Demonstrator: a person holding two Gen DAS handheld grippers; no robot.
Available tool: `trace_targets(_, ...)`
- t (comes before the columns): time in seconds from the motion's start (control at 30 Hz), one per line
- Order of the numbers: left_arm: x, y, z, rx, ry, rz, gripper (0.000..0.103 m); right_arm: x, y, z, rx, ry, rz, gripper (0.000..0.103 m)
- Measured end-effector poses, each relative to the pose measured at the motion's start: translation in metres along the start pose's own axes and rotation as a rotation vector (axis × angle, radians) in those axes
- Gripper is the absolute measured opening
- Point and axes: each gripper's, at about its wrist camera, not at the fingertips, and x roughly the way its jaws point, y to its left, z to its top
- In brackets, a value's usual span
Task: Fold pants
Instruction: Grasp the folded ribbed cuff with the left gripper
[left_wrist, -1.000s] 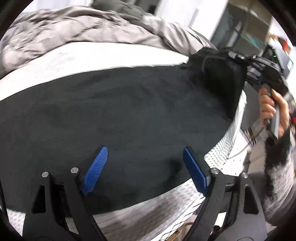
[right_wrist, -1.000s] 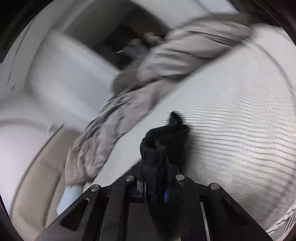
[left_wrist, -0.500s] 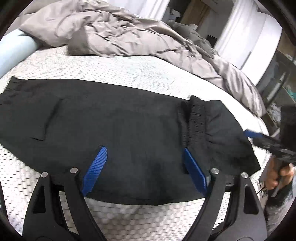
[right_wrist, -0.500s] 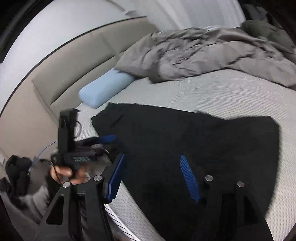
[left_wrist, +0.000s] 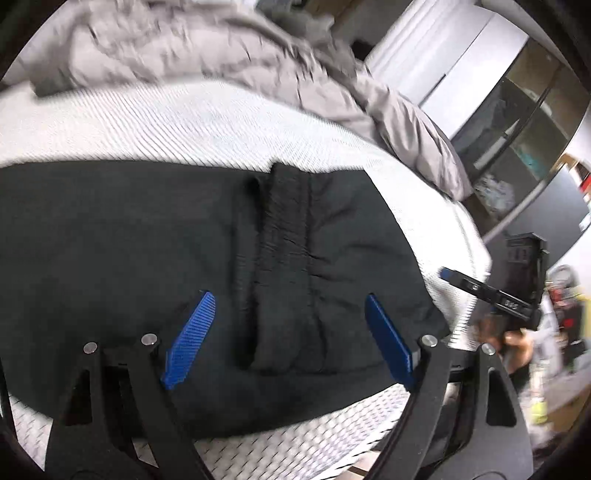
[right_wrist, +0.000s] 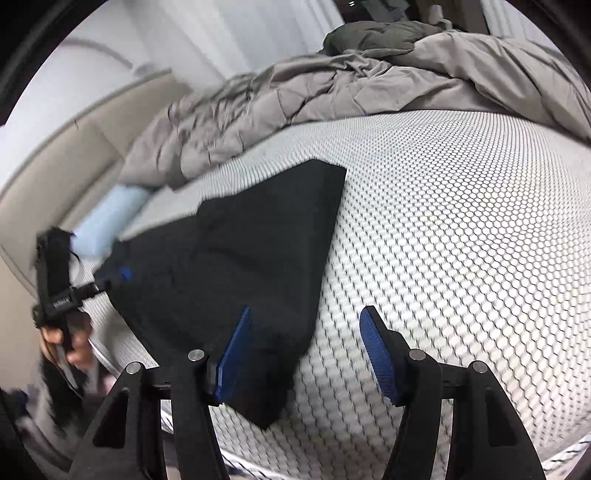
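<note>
Between folds: black pants (left_wrist: 147, 258) lie partly folded on the bed (right_wrist: 461, 221).
Left claw (left_wrist: 288, 339) and right claw (right_wrist: 306, 350) hover wide, empty, above the pants; next, probably grip an edge.

You have a bed with a white honeycomb-mesh mattress cover (right_wrist: 461, 229). A rumpled grey duvet (right_wrist: 369, 85) is heaped along its far side. A pale blue bolster (right_wrist: 107, 218) lies by the beige padded headboard (right_wrist: 55, 155). A dark glass-fronted cabinet (left_wrist: 517, 122) stands beyond.
</note>
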Motion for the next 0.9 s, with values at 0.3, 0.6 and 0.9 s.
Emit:
trace_targets(0.3, 0.047, 0.027, 0.013, -0.153, 0.09, -0.019, 0.024, 0.017, 0.01, 0.012, 0.026, 0.051, 0.036, 0.062)
trace_targets(0.6, -0.02, 0.005, 0.012, -0.033, -0.142, -0.023, 0.008, 0.034, 0.018, 0.012, 0.017, 0.054, 0.039, 0.062)
trace_targets(0.9, -0.035, 0.064, -0.014, -0.081, -0.074, 0.218, 0.024, 0.053, 0.034, 0.012, -0.019, 0.097, 0.045, 0.062)
